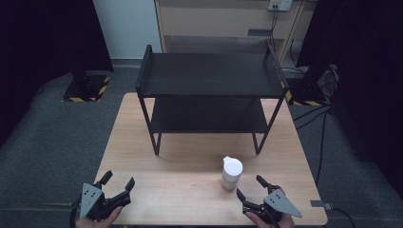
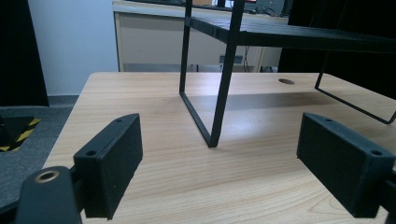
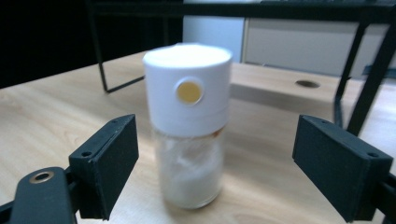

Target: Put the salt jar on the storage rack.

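Dim room with dark edges; soft overhead light brightens the table (image 1: 190, 166). The rack (image 1: 209, 76) casts a faint shadow beneath. Ahead of the right gripper (image 3: 215, 158), the jar (image 3: 189, 126) is slightly blurred.

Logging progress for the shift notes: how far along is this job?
Nothing looks done: the jar stands on the table, and the rack holds nothing. The right gripper is open, aimed at the jar; the left gripper is open. Gripping and any placing remain.

We counted one wooden table (image 1: 142, 156), one black two-tier shelf rack (image 1: 209, 76) on it, one white-capped jar (image 1: 231, 174), and two grippers: the left gripper (image 1: 116, 183) and the right gripper (image 1: 251, 186).
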Tool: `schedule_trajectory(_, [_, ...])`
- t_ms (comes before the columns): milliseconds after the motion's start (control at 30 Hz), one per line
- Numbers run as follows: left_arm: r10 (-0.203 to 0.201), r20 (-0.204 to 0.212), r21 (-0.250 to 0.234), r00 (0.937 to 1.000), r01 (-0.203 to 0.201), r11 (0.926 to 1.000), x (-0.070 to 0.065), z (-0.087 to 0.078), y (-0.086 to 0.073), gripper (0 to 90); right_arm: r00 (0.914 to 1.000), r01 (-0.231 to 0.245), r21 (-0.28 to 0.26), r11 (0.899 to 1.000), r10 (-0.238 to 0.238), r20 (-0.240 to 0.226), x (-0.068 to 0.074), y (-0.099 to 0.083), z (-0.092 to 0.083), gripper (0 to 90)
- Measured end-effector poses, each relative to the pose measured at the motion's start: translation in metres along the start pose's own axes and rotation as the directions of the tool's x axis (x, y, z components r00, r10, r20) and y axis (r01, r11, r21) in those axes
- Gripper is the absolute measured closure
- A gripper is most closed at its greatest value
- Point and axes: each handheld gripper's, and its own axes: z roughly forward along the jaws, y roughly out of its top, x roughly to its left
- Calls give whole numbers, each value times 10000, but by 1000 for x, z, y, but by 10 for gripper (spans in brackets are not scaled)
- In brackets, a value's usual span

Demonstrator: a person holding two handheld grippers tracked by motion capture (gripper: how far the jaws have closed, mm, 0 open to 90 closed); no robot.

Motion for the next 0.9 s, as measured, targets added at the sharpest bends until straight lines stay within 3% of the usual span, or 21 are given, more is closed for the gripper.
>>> schedule_trajectory(100, [-11, -15, 6, 10000, 11, 10000, 0, 0, 0, 130, 10000, -7, -12, 10000, 7, 31, -5, 7, -3, 145])
schedule_trajectory(533, [15, -37, -45, 10000, -15, 10000, 0, -1, 1, 130, 9978, -49, 1310, 9914, 135, -653, -13, 28, 5, 152])
schedule_trajectory(900, [-18, -32, -41, 10000, 18, 10000, 1, -2, 1, 130, 9964, 47, 1712, 9852, 99, -840, -11, 26, 24, 146])
